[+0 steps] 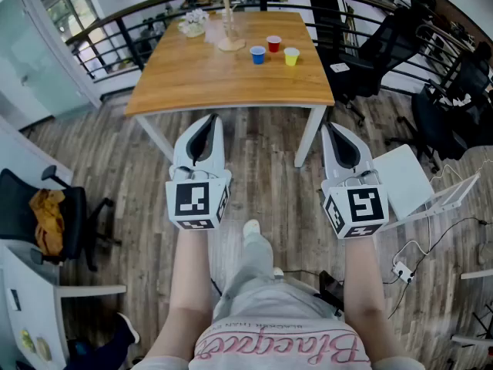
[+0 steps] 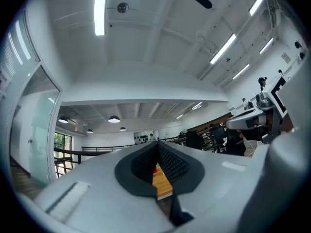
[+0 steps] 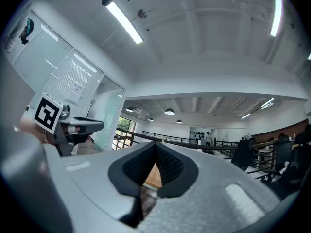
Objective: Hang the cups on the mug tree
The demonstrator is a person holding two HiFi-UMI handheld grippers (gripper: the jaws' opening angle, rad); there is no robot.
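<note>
Three cups, blue (image 1: 257, 55), red (image 1: 273, 43) and yellow (image 1: 291, 56), stand near the mug tree (image 1: 229, 28) on the wooden surface (image 1: 208, 79). A black railing (image 1: 139, 21) runs behind it. Over the plank floor (image 1: 269, 176), well short of the surface, the left gripper (image 1: 212, 118) and right gripper (image 1: 330, 126) have their jaws together, empty.

Plank floor (image 1: 269, 153), black railing (image 1: 127, 43), ceiling strip lights (image 2: 100, 8).
</note>
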